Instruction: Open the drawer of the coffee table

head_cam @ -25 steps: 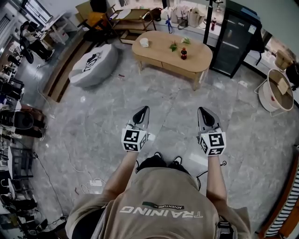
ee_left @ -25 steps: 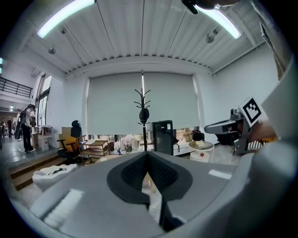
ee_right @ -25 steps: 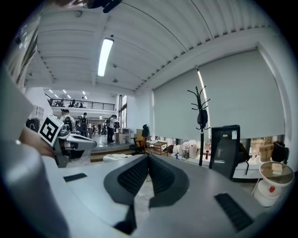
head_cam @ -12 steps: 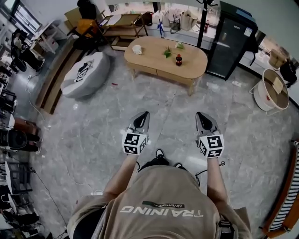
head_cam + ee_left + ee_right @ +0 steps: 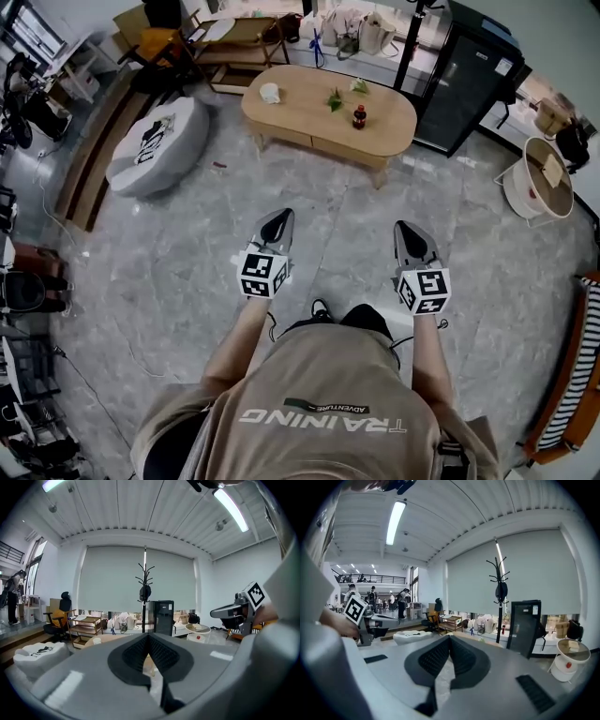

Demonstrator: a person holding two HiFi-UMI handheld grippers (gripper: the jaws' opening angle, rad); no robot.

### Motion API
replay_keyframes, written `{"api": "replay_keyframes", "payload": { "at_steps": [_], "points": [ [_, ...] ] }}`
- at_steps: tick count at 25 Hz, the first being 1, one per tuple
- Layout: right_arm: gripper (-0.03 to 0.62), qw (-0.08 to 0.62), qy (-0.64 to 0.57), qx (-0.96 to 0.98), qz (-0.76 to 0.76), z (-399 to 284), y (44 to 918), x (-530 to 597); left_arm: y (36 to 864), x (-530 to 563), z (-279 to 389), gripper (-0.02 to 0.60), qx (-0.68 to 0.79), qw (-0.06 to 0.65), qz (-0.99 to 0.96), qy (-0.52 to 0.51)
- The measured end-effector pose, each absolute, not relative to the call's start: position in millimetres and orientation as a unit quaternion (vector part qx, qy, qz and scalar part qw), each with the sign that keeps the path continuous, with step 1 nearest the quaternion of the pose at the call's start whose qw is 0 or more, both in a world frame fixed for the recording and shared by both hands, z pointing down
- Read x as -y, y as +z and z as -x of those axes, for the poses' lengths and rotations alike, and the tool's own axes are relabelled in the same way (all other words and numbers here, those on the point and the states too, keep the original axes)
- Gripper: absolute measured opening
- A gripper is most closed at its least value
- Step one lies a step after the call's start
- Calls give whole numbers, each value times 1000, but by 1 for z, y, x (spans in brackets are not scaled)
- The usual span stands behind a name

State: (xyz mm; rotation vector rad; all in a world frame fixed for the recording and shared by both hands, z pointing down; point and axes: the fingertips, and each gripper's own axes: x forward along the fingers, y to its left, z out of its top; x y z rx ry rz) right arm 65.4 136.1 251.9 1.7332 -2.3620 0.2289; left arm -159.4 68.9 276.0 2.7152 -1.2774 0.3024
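The oval wooden coffee table [image 5: 309, 117] stands across the grey floor ahead of me, its drawer fronts [image 5: 342, 152] closed along the near side. On its top are a white cup [image 5: 270, 92], a small green plant [image 5: 335, 99] and a dark bottle [image 5: 358, 116]. My left gripper [image 5: 279, 217] and right gripper [image 5: 411, 231] are held side by side over the floor, well short of the table, pointing toward it. Both are shut with nothing between the jaws. In the left gripper view the left gripper [image 5: 148, 635] has its pads together; so does the right gripper [image 5: 449, 637] in its own view.
A grey pouf [image 5: 155, 145] sits left of the table. A black cabinet [image 5: 469, 80] and a coat stand [image 5: 408, 42] are behind it at the right. A round white side table [image 5: 536, 178] stands far right, a wooden trolley [image 5: 239, 37] at the back.
I have walked toward the coffee table, so it and the pouf sit nearer and more to the left in the head view. Both grippers stayed shut and were carried forward.
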Motion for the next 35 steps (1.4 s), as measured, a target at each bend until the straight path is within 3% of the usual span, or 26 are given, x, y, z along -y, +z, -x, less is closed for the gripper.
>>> {"api": "replay_keyframes", "payload": {
  "at_steps": [4,20,35],
  "points": [
    [5,112,80,799,-586,-66,253,-119,281,-56,163,6,418,89,-899,94],
    [5,104,88,826,-548,-125,282,8,277,56,82,6,429,46,-895,110],
    [5,107,107,858,-492,-137,304,84,282,129,46,6,452,60,-881,125]
  ]
}}
